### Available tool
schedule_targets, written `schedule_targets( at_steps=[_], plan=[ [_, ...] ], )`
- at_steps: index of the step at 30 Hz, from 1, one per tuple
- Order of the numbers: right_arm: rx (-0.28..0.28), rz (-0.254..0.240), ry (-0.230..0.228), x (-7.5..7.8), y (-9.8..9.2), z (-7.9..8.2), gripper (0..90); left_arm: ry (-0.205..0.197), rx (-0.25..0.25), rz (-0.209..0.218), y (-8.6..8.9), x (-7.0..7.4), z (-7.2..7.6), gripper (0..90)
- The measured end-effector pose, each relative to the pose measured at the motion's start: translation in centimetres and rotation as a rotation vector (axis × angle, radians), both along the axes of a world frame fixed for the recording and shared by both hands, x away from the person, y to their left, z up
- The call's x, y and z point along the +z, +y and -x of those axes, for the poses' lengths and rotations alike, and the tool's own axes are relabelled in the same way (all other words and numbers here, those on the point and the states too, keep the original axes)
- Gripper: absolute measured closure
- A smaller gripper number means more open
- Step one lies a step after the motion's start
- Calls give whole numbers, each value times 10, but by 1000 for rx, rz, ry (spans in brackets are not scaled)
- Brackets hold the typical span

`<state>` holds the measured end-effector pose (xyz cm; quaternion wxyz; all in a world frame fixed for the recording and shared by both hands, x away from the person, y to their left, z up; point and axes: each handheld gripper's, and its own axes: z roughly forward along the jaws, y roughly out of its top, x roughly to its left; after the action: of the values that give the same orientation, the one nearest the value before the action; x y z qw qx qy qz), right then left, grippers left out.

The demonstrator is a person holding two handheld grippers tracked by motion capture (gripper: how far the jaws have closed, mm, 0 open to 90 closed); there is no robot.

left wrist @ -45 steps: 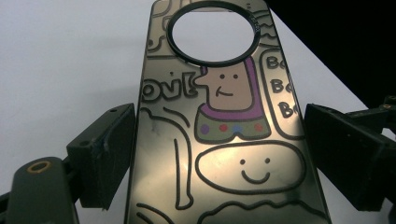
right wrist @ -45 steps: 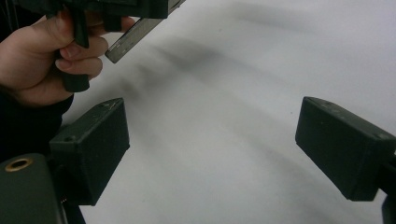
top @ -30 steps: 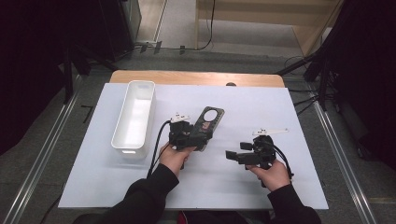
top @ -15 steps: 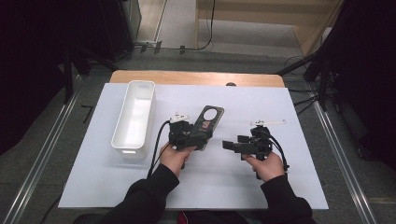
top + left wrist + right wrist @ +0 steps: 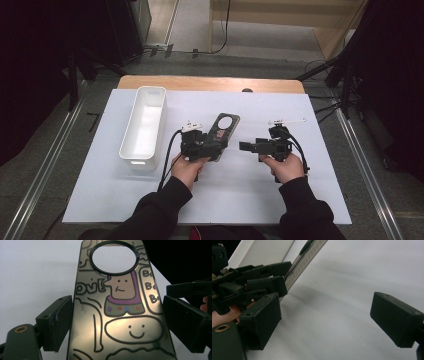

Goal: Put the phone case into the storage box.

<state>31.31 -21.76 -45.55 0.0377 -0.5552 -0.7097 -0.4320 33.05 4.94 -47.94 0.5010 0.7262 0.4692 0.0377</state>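
A flat dark case [image 5: 225, 128] with a round hole and cartoon drawings is tilted up off the white table sheet [image 5: 250, 200]. My left gripper [image 5: 212, 145] is shut on its lower end. In the left gripper view the case [image 5: 120, 302] runs up between the two jaws of the left gripper [image 5: 117, 325], whose pads press on its side edges. My right gripper [image 5: 245, 146] hovers just right of the case, pointing left at it. In its own view the right gripper [image 5: 324, 322] stands open with nothing between its jaws. The case's edge [image 5: 309, 257] and the left gripper [image 5: 249, 277] are at upper left.
A long white bin [image 5: 131, 125] lies at the left of the sheet, close to the left hand. A thin white stick-like item [image 5: 286, 121] rests behind the right gripper. A wooden strip [image 5: 210, 82] borders the far table edge.
The right hand has moved left and a little up, bringing its open gripper closer to the case. The left hand and the case have stayed put.
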Motion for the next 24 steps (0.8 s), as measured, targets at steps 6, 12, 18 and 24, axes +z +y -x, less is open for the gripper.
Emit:
schedule_targets(
  at_steps=[6, 12, 18, 24],
  plan=[
    [-25, -25, 1, 3, -1, -5, 89, 12, -10, 4, -2, -1, 1, 115],
    [-55, -28, 5, 7, 1, -10, 88, 6, -3, 5, -2, 1, 3, 115],
    [-64, -43, 10, 10, 5, -15, 88, 12, -2, 12, -3, 0, 3, 115],
    [-88, -85, 17, 9, 5, -19, 89, 1, -1, 21, -4, 1, 4, 115]
  ],
)
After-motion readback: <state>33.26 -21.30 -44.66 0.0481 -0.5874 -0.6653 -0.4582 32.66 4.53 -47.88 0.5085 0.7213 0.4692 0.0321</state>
